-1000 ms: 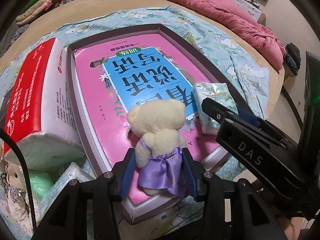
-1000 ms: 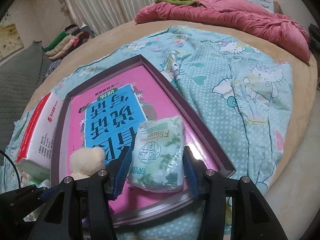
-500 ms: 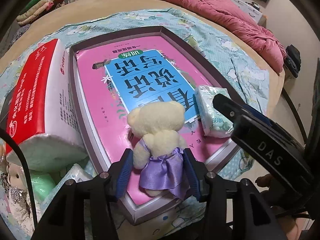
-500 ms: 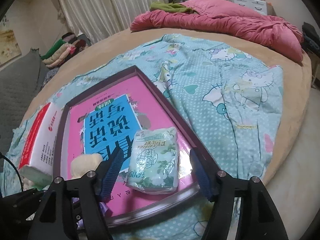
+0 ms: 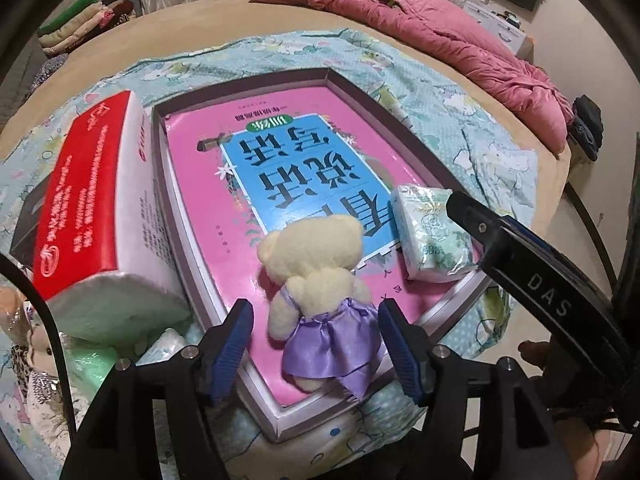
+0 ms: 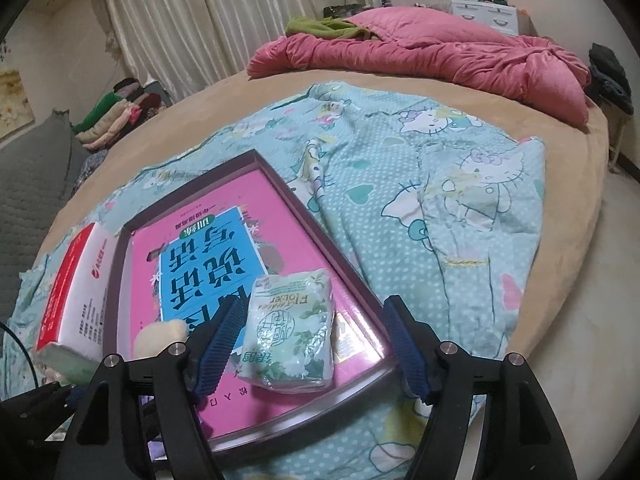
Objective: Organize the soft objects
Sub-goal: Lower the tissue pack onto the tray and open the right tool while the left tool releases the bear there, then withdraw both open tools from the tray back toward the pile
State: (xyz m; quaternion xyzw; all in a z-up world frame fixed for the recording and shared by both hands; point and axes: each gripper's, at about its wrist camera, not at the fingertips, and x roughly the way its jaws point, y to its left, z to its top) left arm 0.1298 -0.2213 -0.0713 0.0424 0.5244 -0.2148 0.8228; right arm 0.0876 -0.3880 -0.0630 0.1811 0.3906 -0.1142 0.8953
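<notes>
- Where the left wrist view begins, the left claw [image 5: 316,344] sits low over the near corner of the tray [image 5: 280,420], its blue-padded fingers [image 5: 232,344] spread wide, clear of the teddy bear [image 5: 316,280] between them.
- The teddy bear, cream with a purple satin dress, rests on the pink book [image 5: 280,152] that lines the tray, its back to the camera.
- Just right of it, the right claw [image 6: 316,344] is likewise spread open, angled down toward the tray's near right part; its fingers stand apart from the tissue pack [image 6: 292,340] lying flat between them on the book.
- In the left view the right tool's black body crosses the frame's lower right, its tip near the tissue pack [image 5: 428,236].
- Left of the tray, touching its wall, lies a red-and-white tissue package [image 5: 96,208]; a small doll [image 5: 36,356] shows below it.
- The tray sits on a turquoise cartoon-print sheet [image 6: 420,208] across the bed [image 6: 572,264].
- Farther back lies a pink quilt [image 6: 440,52].
</notes>
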